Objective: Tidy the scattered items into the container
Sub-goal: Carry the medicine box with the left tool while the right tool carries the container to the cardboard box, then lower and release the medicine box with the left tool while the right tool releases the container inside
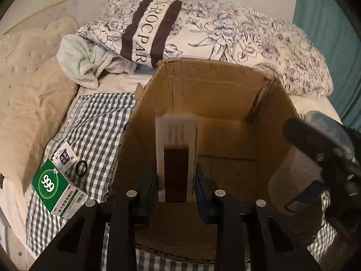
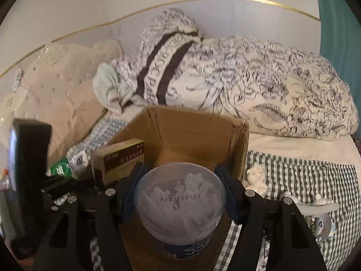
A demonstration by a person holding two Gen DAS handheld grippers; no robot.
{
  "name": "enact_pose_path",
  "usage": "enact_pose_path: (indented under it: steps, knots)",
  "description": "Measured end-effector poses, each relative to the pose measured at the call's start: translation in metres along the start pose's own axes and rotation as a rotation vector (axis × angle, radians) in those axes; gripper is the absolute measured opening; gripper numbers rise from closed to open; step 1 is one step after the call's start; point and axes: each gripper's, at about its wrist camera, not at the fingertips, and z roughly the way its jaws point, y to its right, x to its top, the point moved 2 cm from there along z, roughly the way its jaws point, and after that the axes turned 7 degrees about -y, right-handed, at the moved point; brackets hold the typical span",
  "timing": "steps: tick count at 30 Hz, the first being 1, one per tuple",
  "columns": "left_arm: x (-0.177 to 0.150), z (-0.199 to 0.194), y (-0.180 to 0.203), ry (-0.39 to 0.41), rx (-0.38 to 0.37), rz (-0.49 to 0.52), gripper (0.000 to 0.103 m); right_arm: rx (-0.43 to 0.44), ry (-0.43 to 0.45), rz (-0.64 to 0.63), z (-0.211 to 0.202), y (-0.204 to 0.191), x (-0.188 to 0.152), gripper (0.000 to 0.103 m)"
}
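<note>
Clamped between the pads of the right gripper point(image 2: 180, 194): a round clear plastic tub point(image 2: 180, 205) of cotton swabs, at the near rim of the open cardboard box point(image 2: 198, 122) on the bed. Pinched in the left gripper point(image 1: 176, 185), a slim white-and-brown medicine box point(image 1: 176, 158), upright inside the same cardboard box. Beyond, on the checked cloth point(image 1: 101, 122): a green 999 box point(image 1: 56, 187), a small sachet point(image 1: 64, 158), a black ring point(image 1: 81, 168); behind, a floral duvet point(image 2: 270, 90).
</note>
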Motion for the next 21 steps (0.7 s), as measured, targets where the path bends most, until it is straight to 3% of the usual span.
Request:
enact_pose_path:
  steps: [5, 7, 9, 12, 21]
  knots:
    - [0.0, 0.002, 0.003, -0.01, -0.001, 0.016, 0.032, -0.021, -0.027, -0.011, 0.007, 0.001, -0.002, 0.063]
    - [0.0, -0.002, 0.003, 0.001, 0.007, 0.014, 0.036, -0.021, -0.017, -0.006, 0.005, 0.003, -0.001, 0.07]
    - [0.001, -0.009, 0.002, 0.024, 0.008, 0.012, 0.051, -0.023, 0.008, -0.002, -0.001, 0.004, -0.001, 0.072]
    - [0.004, -0.022, 0.0, 0.068, 0.03, 0.005, 0.057, -0.037, 0.052, -0.007, -0.013, 0.004, 0.001, 0.074]
    - [0.008, -0.066, 0.009, 0.177, 0.037, -0.004, 0.059, -0.035, 0.143, 0.031, -0.053, 0.014, 0.006, 0.08]
